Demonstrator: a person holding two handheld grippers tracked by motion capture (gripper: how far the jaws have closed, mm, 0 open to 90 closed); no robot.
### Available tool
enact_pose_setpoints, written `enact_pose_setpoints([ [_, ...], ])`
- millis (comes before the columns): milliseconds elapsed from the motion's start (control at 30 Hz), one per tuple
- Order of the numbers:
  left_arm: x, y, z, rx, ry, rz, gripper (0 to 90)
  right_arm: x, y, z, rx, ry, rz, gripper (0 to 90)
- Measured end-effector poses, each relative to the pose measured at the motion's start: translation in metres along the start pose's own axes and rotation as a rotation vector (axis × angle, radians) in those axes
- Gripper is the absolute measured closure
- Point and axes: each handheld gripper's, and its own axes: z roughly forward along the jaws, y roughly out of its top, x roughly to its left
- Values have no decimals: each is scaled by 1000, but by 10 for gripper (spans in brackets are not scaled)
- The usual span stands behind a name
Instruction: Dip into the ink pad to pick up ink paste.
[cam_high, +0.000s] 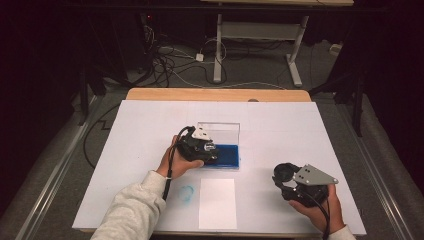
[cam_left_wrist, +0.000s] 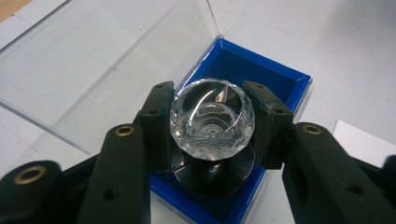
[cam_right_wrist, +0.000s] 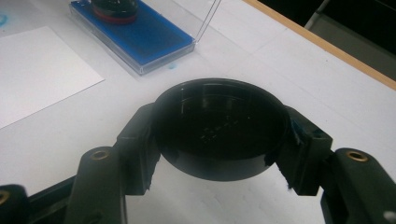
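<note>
My left gripper (cam_left_wrist: 212, 122) is shut on the faceted clear knob (cam_left_wrist: 212, 116) of a stamp. The stamp's round black base (cam_left_wrist: 212, 176) sits on the blue ink pad (cam_left_wrist: 261, 74) at its near end. The pad lies in a clear case whose lid (cam_left_wrist: 93, 60) stands open behind it. From above, the left gripper (cam_high: 207, 150) is over the pad (cam_high: 229, 156) at the table's middle. My right gripper (cam_right_wrist: 219, 135) is shut on a round black cap (cam_right_wrist: 219, 126), hollow side up, held just above the table at the front right (cam_high: 284, 175).
A white sheet of paper (cam_high: 217, 202) lies near the front edge, with a blue ink smudge (cam_high: 186, 193) to its left. The table is covered in white, and its wooden far edge (cam_high: 215, 94) shows. A desk frame and cables stand on the floor beyond.
</note>
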Motion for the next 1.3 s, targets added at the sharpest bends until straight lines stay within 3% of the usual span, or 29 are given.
enact_pose_setpoints([
  [600, 1, 0, 1, -5, -2, -7, 550, -1, 0, -2, -5, -8, 5, 383],
  [867, -3, 3, 2, 12, 18, 14, 550, -1, -1, -1, 3, -3, 3, 383],
  [1000, 2, 2, -1, 32, -12, 2, 550, 0, -1, -1, 5, -3, 3, 383],
  [1133, -5, 7, -1, 63, 27, 38, 550, 0, 0, -1, -5, -2, 2, 383],
  [1300, -3, 9, -4, 61, -8, 13, 552, 1, 0, -3, -8, -4, -6, 383],
])
